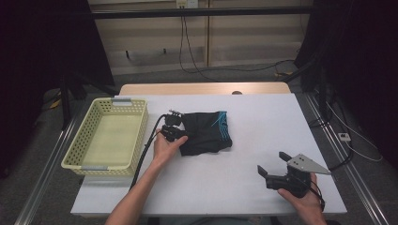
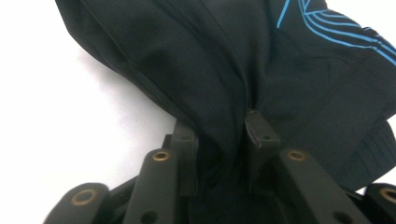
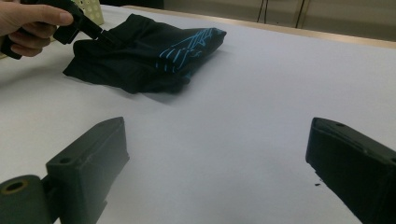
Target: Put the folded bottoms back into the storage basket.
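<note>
The left gripper [image 1: 180, 132] has its jaws clenched on the left edge of the black shorts with blue stripes [image 1: 206, 132], which lie mid-table [image 1: 263, 122] beside a yellow basket [image 1: 109, 136]. The right gripper [image 1: 273, 164] rests well apart, jaws spread wide with nothing between them.

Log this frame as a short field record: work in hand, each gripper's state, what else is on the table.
work: gripping a folded black garment with blue stripes
left gripper: shut on a fold of the garment, cloth bunched between the pads
right gripper: open, nothing between the jaws, held apart from the garment near the table's front right
basket: pale yellow, left of the garment, nothing in it
table: white top
</note>
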The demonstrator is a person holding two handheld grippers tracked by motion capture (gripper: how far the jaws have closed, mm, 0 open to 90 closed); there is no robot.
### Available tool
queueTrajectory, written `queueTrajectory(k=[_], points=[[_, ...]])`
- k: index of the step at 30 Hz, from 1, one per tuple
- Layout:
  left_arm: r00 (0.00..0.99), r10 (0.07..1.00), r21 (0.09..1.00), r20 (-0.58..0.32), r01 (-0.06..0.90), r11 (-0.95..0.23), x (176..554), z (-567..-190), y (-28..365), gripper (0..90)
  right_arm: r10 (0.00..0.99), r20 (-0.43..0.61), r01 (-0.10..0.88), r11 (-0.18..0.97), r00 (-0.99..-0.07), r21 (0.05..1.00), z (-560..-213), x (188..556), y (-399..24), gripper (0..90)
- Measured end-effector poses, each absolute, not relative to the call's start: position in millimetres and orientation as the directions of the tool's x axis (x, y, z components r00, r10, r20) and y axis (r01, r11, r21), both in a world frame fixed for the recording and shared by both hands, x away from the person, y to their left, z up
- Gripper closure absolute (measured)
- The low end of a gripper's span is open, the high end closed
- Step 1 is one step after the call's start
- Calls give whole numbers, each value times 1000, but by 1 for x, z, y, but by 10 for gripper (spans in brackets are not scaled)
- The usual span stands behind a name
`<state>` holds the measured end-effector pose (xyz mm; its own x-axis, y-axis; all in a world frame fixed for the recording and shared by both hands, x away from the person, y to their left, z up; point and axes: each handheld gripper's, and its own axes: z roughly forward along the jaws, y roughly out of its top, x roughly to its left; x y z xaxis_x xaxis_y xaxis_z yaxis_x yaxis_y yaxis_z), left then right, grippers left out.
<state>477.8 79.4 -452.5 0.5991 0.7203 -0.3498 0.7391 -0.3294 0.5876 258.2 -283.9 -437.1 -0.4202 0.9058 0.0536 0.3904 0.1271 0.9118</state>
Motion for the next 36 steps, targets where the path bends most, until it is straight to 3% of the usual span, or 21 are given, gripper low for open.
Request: queueTrajectory(k=[19, 36], points=[[593, 665, 675, -454, 716, -179, 476, -428, 92, 743, 906, 61, 391, 120, -419, 912, -437, 256, -287, 54], [660, 655, 749, -367, 628, -213, 468, -404, 96, 747, 907, 62, 393, 117, -416, 912, -437, 256, -287, 53]])
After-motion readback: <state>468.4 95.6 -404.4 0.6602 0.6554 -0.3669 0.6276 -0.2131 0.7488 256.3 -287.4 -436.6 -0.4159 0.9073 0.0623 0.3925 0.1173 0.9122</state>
